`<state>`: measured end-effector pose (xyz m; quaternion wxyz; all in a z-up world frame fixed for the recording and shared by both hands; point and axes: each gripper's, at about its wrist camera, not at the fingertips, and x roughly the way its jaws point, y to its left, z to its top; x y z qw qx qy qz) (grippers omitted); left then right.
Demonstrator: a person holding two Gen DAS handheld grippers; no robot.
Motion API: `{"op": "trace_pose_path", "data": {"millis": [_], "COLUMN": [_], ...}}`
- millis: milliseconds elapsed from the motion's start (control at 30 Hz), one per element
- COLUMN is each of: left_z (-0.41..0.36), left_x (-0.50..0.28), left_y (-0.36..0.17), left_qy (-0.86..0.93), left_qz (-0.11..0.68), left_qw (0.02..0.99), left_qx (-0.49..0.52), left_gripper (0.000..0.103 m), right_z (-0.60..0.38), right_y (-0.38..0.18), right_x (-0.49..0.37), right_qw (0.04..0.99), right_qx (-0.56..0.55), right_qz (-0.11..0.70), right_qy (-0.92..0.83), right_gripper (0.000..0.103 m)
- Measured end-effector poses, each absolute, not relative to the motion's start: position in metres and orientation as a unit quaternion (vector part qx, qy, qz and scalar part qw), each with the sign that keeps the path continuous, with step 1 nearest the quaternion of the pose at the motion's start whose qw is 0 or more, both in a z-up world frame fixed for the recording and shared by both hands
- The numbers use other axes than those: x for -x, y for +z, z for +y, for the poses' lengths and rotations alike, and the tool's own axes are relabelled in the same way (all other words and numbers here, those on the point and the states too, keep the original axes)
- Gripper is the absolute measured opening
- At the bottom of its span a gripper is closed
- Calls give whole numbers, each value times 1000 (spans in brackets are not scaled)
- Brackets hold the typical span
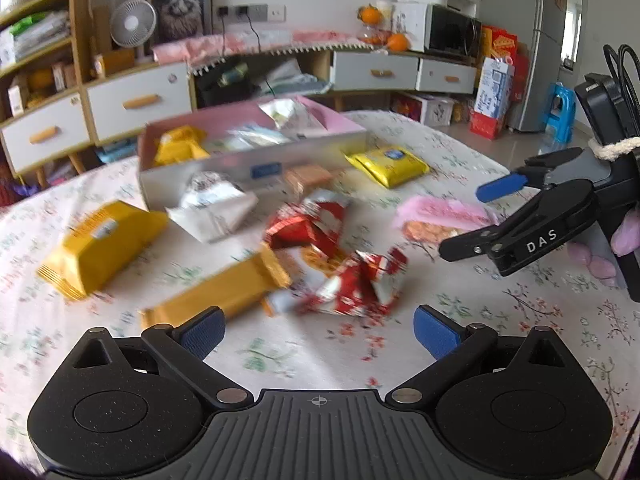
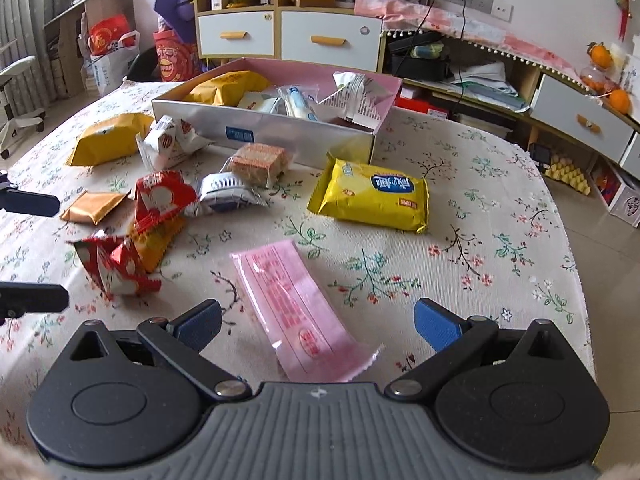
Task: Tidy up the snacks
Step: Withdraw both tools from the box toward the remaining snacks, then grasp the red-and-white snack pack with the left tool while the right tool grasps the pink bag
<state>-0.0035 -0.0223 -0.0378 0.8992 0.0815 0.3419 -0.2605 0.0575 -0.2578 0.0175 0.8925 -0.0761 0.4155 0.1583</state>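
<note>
My left gripper (image 1: 318,334) is open and empty, low over the tablecloth just short of a red-and-white snack pack (image 1: 360,284) and an orange bar (image 1: 224,292). My right gripper (image 2: 318,326) is open, with a pink snack packet (image 2: 296,312) lying flat between its fingers. It also shows in the left wrist view (image 1: 470,218), hovering over that pink packet (image 1: 440,216). The pink-lined silver box (image 2: 280,130) holds several snacks and stands at the back. A yellow packet (image 2: 374,196) lies in front of the box's right end.
Loose snacks are scattered across the floral tablecloth (image 2: 480,240): yellow bags (image 1: 100,244), a white pack (image 1: 212,208), red packs (image 2: 160,200), a brown biscuit pack (image 2: 258,162). The left gripper's fingers (image 2: 34,298) show at the left edge. Cabinets stand behind.
</note>
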Motion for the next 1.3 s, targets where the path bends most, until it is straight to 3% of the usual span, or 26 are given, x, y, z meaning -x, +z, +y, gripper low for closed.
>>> {"op": "trace_pose_path", "data": {"millis": [500,867,1033,1167,1300], "left_z": [-53,-62,-66,-70,-71], "left_x": [-2,-4,-6,-6,-5], "left_y": [-50,-49,-49,-49,-48], "left_qy": [-245,-213,-211,-207,-205], "left_qz": [353,342,343,343,343], "left_qw": [902,915,915,916,916], "left_qx": [-24,-15,-16,-20,-24], "left_gripper": [95,76,76,74,62], "right_z": [-276,-276,-274,-270,-266], "right_y": [6,5,6,8,8], "right_x": [-52,-51,-49,-47,-47], "right_qw": [896,901,901,901,901], "right_qx": [52,55,60,66,69], "right_qz": [400,382,379,376,373], "right_qy": [186,197,201,207,212], "right_gripper": [103,103,102,98,92]}}
